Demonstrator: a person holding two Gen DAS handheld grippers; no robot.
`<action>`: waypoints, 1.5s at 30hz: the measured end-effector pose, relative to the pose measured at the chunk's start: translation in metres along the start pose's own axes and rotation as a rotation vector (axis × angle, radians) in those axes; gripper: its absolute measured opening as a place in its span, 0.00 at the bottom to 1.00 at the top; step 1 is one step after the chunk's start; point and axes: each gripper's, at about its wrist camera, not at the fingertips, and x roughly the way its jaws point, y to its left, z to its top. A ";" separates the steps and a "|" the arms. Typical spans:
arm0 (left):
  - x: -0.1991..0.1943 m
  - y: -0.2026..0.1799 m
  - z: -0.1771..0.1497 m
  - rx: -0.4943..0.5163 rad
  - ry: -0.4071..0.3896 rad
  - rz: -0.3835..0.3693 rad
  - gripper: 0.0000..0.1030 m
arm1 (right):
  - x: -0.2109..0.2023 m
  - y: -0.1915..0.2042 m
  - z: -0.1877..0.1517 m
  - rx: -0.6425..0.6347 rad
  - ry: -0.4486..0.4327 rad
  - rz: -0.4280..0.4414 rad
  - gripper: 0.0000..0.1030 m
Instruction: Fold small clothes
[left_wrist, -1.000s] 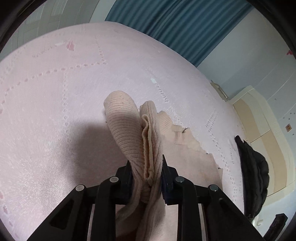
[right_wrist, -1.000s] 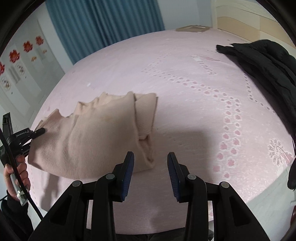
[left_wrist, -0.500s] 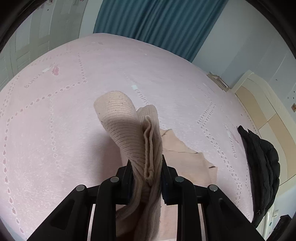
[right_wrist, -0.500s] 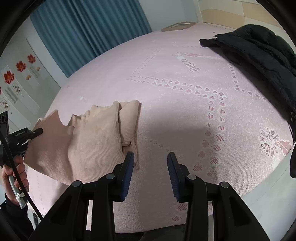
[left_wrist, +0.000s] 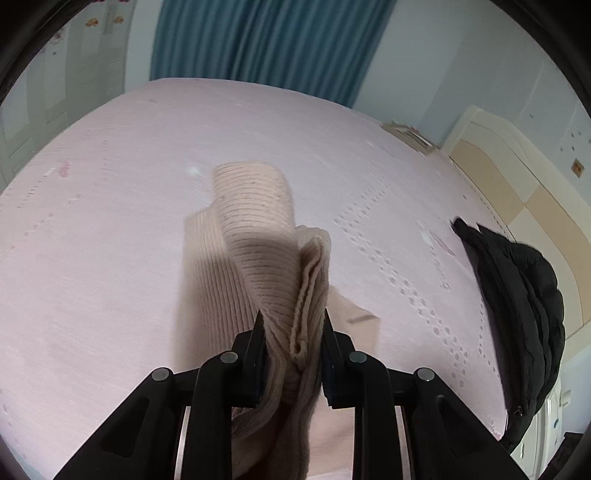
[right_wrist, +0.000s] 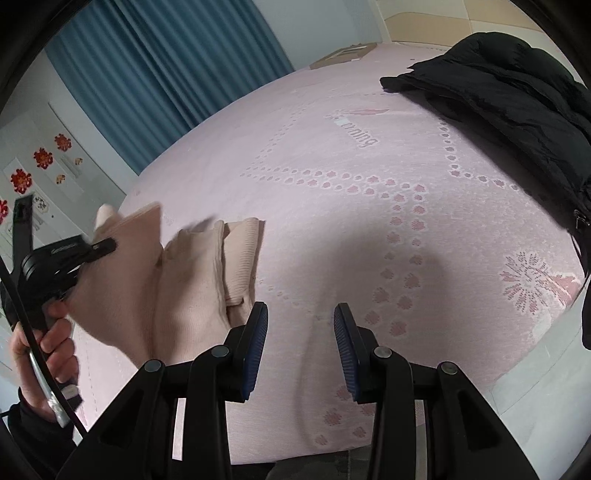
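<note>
A small beige ribbed knit sweater is pinched between the fingers of my left gripper, which lifts its edge above the pink bed; the rest hangs down to the sheet. In the right wrist view the same sweater is at the left, raised on one side by the left gripper, with its far part lying folded on the bed. My right gripper is open and empty, just right of the sweater and above the sheet.
The pink patterned bedsheet covers the bed. A black padded jacket lies at its right side, also seen in the left wrist view. Blue curtains hang behind. The bed's front edge is near my right gripper.
My left gripper has lifted the sweater's edge higher and carried it toward the right, over the rest of the garment. My right gripper has stayed open and drawn back slightly to the right.
</note>
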 end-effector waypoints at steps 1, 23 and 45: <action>0.006 -0.009 -0.006 0.006 0.010 -0.007 0.22 | 0.000 -0.002 0.000 -0.001 0.003 -0.003 0.37; -0.003 0.038 -0.017 0.032 0.040 -0.162 0.54 | 0.036 0.055 0.019 -0.105 0.030 0.245 0.38; 0.002 0.158 -0.053 -0.097 0.101 -0.156 0.54 | 0.106 0.082 0.008 -0.282 0.095 0.063 0.25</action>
